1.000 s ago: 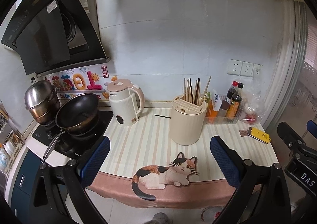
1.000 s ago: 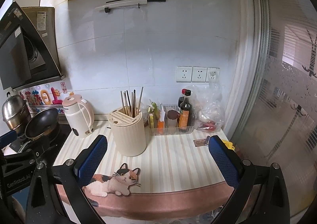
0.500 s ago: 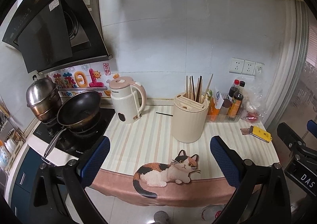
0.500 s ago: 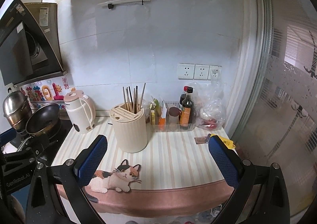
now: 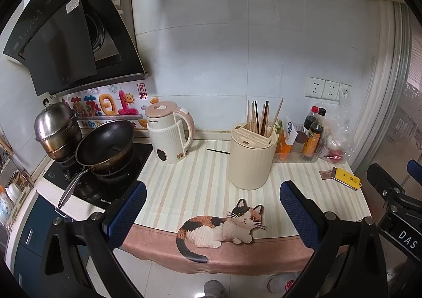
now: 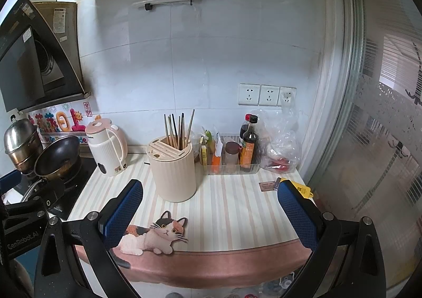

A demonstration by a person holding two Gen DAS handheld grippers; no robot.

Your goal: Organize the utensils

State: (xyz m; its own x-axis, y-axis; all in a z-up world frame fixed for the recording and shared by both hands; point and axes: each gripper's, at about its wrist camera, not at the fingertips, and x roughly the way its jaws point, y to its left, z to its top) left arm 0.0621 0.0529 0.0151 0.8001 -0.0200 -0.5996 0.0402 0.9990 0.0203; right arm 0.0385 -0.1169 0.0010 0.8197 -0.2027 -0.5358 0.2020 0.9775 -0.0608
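A cream ribbed cylindrical utensil holder w/ slotted top (image 5: 250, 163) is seen standing upright on the striped, cat-print counter mat (image 5: 184, 182), approx. mid-counter. A bunch of thin wooden and dark chopsticks (image 5: 259, 118) is held in its rear compartment, tips fanned upward, one pale stick tilted to the right. The flat top is cut w/ several narrow slots and a couple of round holes; nothing can be made out in those. A single dark chopstick (image 5: 218, 151) is seen lying flat on the mat, between the holder and the cream-and-pink electric kettle (image 5: 170, 134), apart from both.

The left gripper (image 5: 211, 212) is held at the counter's front edge, jaws spread wide, blue pads (image 5: 126, 213) w/ nothing between them. The right gripper (image 6: 211, 212) is likewise held wide apart, pads (image 6: 296, 215) bare, nothing gripped.

A clear plastic tray of sauce bottles and seasoning jars (image 6: 232, 155) is set just right of the holder, against the wall. A yellow flat tag-like item (image 5: 345, 178) lies near the mat's right edge. A black frying pan (image 5: 105, 143) is seen on the hob at left, beside a steel lidded pot (image 5: 56, 126).
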